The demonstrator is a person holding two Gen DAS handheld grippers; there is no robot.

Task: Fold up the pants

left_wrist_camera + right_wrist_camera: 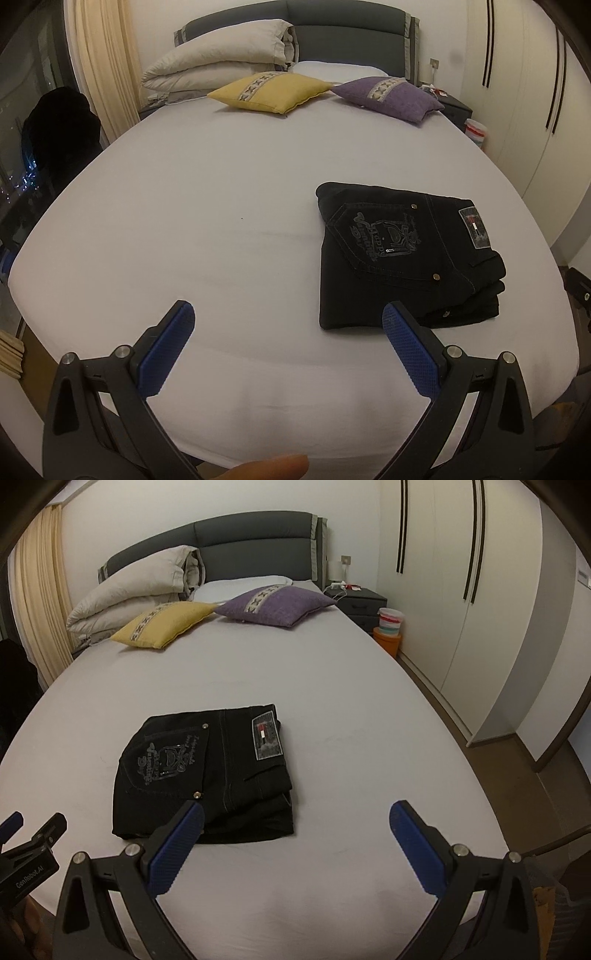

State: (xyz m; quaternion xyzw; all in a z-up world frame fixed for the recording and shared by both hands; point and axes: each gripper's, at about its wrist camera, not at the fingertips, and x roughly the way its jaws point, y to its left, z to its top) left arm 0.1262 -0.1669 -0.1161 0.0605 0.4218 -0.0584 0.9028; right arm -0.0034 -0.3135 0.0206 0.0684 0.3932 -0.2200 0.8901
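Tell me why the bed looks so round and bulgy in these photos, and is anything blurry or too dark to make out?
Left wrist view: the fisheye lens bows the bed edges and darkens the corners; the black pants stay sharp, pocket print readable; the left claw is crisp. Right wrist view: same bulge, wardrobe lines curve; warm, dim indoor light; the right claw is in focus; no strong glare.

Dim, warm indoor light, soft shadows, strong fisheye bending and dark corners.
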